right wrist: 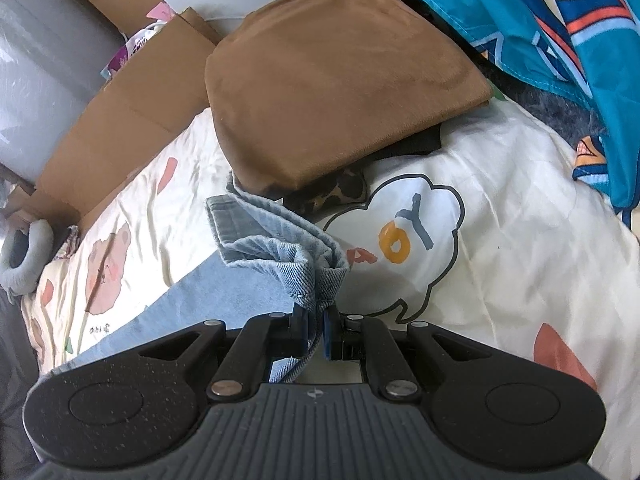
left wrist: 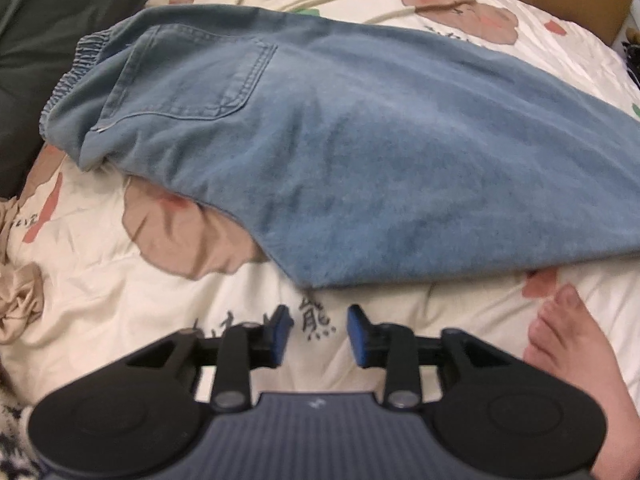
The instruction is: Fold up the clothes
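Note:
A pair of blue jeans (left wrist: 320, 132) lies across the cream printed bedspread (left wrist: 120, 292), back pocket up, elastic waistband at the upper left. My left gripper (left wrist: 319, 334) hovers just in front of the jeans' near folded edge, open, with only bedspread between its blue pads. In the right wrist view, my right gripper (right wrist: 318, 330) is shut on the bunched hem of a jeans leg (right wrist: 280, 252), which rises crumpled from between the pads; the rest of that leg runs off to the lower left.
A folded brown garment (right wrist: 328, 80) sits on darker clothes just beyond the held hem. A teal patterned cloth (right wrist: 560, 20) lies at the upper right, cardboard (right wrist: 120, 120) along the bed's left edge. A bare foot (left wrist: 572, 352) rests right of my left gripper. Dark fabric (left wrist: 48, 40) lies upper left.

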`<move>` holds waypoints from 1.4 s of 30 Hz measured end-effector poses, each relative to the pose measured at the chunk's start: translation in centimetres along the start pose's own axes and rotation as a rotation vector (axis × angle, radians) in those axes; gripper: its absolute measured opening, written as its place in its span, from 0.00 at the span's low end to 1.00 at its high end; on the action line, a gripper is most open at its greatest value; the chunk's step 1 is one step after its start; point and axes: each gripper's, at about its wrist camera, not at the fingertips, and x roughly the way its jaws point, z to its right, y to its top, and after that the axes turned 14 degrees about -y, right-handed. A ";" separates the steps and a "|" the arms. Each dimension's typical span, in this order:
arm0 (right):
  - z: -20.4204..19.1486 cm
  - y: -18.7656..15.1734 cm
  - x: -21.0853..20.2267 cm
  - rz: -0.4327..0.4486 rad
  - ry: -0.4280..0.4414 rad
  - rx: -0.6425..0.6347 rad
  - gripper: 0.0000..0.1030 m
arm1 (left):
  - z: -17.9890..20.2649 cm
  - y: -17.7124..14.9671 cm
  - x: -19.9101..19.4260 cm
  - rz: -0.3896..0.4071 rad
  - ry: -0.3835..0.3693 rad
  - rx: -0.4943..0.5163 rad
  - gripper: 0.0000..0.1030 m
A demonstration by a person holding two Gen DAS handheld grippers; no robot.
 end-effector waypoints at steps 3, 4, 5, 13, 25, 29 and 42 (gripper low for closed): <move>-0.3 0.2 -0.1 0.001 -0.008 -0.010 0.06 | -0.5 0.5 0.3 0.059 -0.011 -0.046 0.39; -0.4 0.3 -0.1 0.002 -0.008 -0.012 0.06 | -0.6 0.6 0.3 0.079 -0.017 -0.067 0.40; -0.5 0.4 -0.2 0.004 -0.009 -0.014 0.06 | -0.7 0.7 0.3 0.094 -0.019 -0.088 0.44; -0.8 0.4 -0.3 0.005 -0.016 -0.029 0.06 | -1.2 -0.6 -0.1 0.212 -0.064 -0.257 0.45; -0.6 0.4 0.1 -0.001 -0.025 -0.017 0.06 | 0.7 -3.5 1.4 0.165 -0.011 -0.230 0.12; -0.6 0.5 0.0 -0.004 -0.018 -0.012 0.06 | 0.3 -3.0 0.4 0.126 -0.012 -0.212 0.10; 1.7 0.2 -1.6 -0.010 0.012 0.056 0.05 | 1.8 -1.7 -4.6 0.086 -0.001 -0.114 0.09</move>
